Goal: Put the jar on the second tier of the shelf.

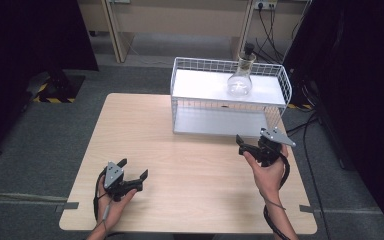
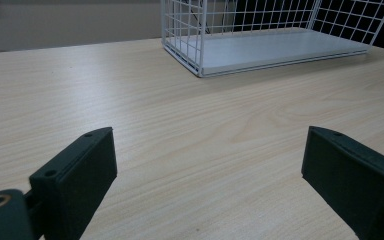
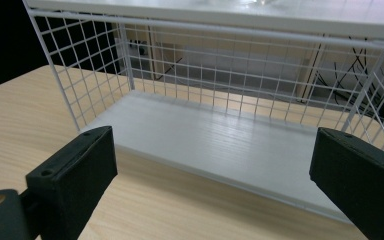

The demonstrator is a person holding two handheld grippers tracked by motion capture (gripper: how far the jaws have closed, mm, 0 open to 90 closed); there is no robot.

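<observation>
- The left claw (image 1: 134, 169), black and two-jawed with a grey three-cornered plate, sits low over the near left of the pale wooden worktop (image 1: 180, 155), jaws spread wide and holding nothing.
- The white wire-mesh shelf rack (image 1: 279, 80) stands at the worktop's far edge, its lower white board bare.
- The clear glass conical flask (image 1: 241, 79) with a dark stopper stands upright on the rack's top board, toward its right end.
- The right claw (image 1: 246, 144) hovers just before the rack's lower right corner, jaws wide apart, empty, well below the flask.
</observation>
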